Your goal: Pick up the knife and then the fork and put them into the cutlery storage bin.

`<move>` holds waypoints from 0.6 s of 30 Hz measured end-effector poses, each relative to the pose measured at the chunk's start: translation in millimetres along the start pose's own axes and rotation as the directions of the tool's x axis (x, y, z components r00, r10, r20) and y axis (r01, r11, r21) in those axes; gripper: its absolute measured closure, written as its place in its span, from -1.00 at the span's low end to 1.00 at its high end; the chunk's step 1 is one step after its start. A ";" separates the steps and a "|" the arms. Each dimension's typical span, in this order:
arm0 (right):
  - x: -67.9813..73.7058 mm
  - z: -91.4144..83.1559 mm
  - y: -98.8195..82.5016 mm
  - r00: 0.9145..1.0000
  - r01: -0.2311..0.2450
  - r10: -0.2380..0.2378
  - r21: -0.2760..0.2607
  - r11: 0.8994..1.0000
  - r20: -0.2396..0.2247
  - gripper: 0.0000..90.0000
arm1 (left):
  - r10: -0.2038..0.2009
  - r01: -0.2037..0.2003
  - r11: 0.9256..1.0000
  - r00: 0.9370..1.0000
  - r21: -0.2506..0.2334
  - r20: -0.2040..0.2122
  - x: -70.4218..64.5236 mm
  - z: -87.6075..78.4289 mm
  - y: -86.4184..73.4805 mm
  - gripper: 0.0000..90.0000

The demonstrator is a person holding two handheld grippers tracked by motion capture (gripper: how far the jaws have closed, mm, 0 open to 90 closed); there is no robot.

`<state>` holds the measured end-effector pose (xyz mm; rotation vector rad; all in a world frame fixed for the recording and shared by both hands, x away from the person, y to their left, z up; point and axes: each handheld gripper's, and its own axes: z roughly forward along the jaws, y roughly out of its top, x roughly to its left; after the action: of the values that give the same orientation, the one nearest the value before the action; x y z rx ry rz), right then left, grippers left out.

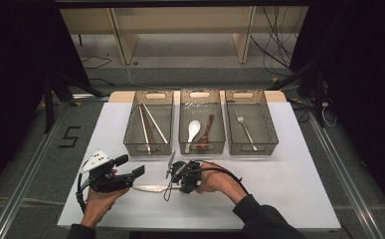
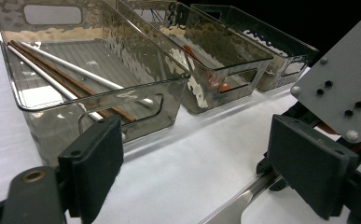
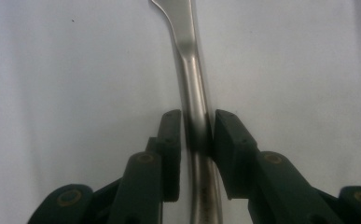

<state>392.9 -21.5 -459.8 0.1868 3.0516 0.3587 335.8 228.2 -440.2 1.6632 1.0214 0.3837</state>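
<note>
Sorting of cutlery under way on white worktop. Right hand-held gripper lowered near the front edge, left of centre, its two black pads set on either side of the handle of a polished steel utensil lying flat on the worktop; pads at or almost at the metal, contact not fully confirmed, utensil not lifted. Left hand-held gripper parked near the front left corner, jaws standing wide apart, nothing between them, utensil end just visible beneath. Three smoked transparent plastic bins along the back edge: left bin with white and brown chopsticks, middle bin with white and red-brown spoons, right bin with one steel fork. Judged step: securing the grasp. Next move calls for a firm squeeze, level lift, then carry to the bin matching the utensil type, head not identifiable. Readable marking: black "5" on floor left of worktop; faint stamp on handle illegible.
</note>
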 end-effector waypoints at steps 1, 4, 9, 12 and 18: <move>-0.1 0.8 0.5 1.000 0.006 -0.006 -0.005 1.000 0.004 0.64 | 0.000 0.000 1.000 1.000 0.001 0.000 0.0 0.1 0.0 -0.60; 0.7 0.6 1.9 1.000 0.008 -0.008 0.009 1.000 -0.010 0.73 | 0.000 0.000 1.000 1.000 0.000 0.000 -0.1 0.1 0.0 -0.60; 1.9 0.3 4.4 1.000 -0.001 0.001 0.034 0.999 -0.016 0.75 | -0.001 0.001 1.000 1.000 -0.001 0.000 0.0 0.0 0.0 -0.60; 2.2 0.5 5.5 1.000 0.006 -0.005 0.041 0.999 -0.013 0.76 | -0.004 0.004 1.000 1.000 -0.002 0.000 0.0 0.2 -0.1 -0.60; 3.4 0.7 7.9 1.000 0.014 -0.013 0.056 0.998 -0.013 0.77 | -0.001 0.001 1.000 1.000 0.002 0.000 0.0 0.1 0.0 -0.60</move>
<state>390.5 -13.3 -458.8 0.1669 3.0757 0.2747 335.9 228.1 -440.3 1.6643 1.0232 0.3821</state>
